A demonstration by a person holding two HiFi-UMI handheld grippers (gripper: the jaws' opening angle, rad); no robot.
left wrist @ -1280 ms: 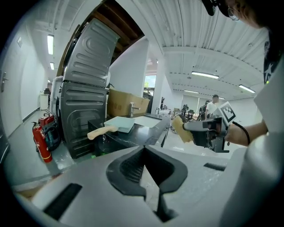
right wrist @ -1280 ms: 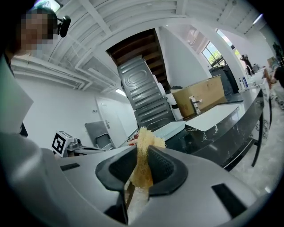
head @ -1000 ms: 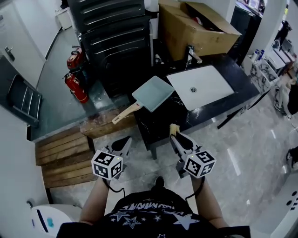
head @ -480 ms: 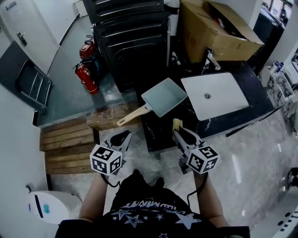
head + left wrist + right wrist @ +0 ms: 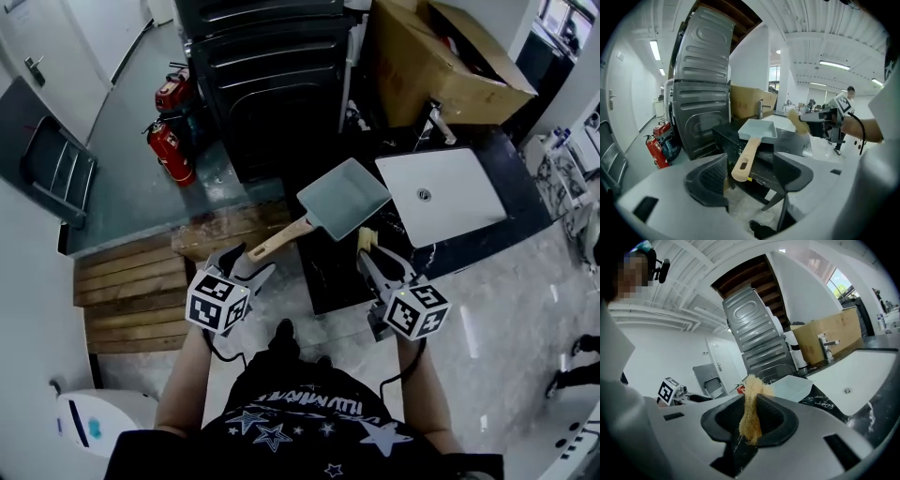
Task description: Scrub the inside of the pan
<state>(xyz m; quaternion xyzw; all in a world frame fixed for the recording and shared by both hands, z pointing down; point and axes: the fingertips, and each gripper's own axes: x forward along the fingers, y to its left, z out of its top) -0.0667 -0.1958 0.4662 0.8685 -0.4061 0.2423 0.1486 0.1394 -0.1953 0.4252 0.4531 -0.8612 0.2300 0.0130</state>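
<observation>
A pale blue-grey square pan (image 5: 343, 197) with a wooden handle (image 5: 279, 241) lies on the black counter (image 5: 328, 272), its handle sticking out over the near-left edge. My left gripper (image 5: 247, 266) has just been opening its jaws. They now stand open, and in the left gripper view (image 5: 751, 168) the handle's end (image 5: 740, 171) shows between them, untouched. My right gripper (image 5: 377, 255) is shut on a yellow fibrous scrubber (image 5: 367, 239), held near the pan's right corner. The right gripper view shows the scrubber (image 5: 752, 385) pinched between the jaws, the pan (image 5: 790, 386) beyond.
A white sink (image 5: 450, 195) with a tap (image 5: 439, 122) lies right of the pan. Behind stand a black ribbed metal unit (image 5: 272, 75) and a cardboard box (image 5: 441, 56). Two red fire extinguishers (image 5: 169, 141) and a wooden pallet (image 5: 131, 300) are at the left.
Both grippers have come closer to the counter and pan. The left jaws, shut before, now stand open around the handle's end. The right still holds the scrubber.
</observation>
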